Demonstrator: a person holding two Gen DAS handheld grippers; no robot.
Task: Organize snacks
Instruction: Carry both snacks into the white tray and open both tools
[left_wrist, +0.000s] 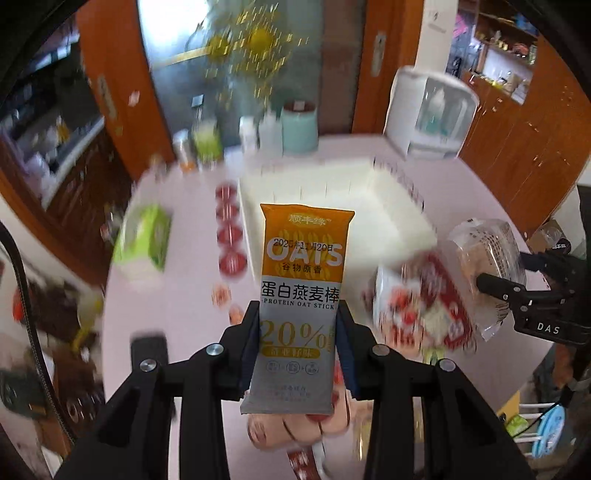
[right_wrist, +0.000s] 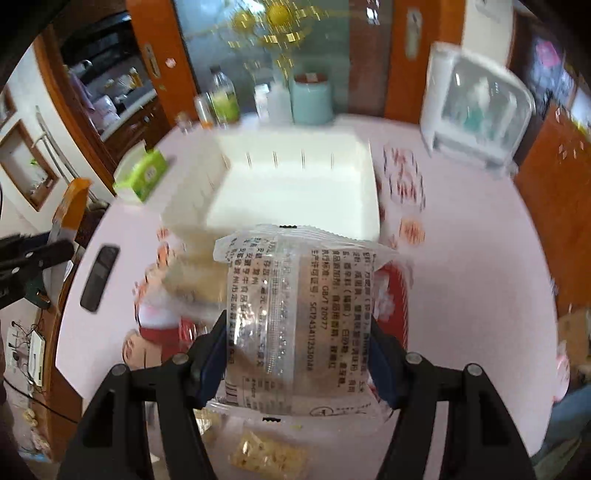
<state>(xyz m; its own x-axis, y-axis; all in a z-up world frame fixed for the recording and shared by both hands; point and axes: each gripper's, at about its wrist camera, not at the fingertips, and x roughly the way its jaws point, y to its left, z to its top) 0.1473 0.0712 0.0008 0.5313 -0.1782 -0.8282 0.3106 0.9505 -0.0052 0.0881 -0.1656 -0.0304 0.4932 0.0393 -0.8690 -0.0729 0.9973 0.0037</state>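
A pale pink table (right_wrist: 480, 258) is backed by orange wooden door frames (right_wrist: 159, 74) and wooden cabinets (left_wrist: 517, 147).

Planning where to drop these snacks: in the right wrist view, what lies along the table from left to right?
Black phone → green tissue box → white bin → clear-fronted white container.

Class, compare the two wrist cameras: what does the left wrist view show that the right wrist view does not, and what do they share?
Only the left wrist view shows the front of the orange protein oat stick clamped in the left gripper, and a row of red cups.

Only the right wrist view shows the printed text on the clear snack packet clamped in the right gripper, and a black phone.

Both show the white bin, green tissue box and pink table.
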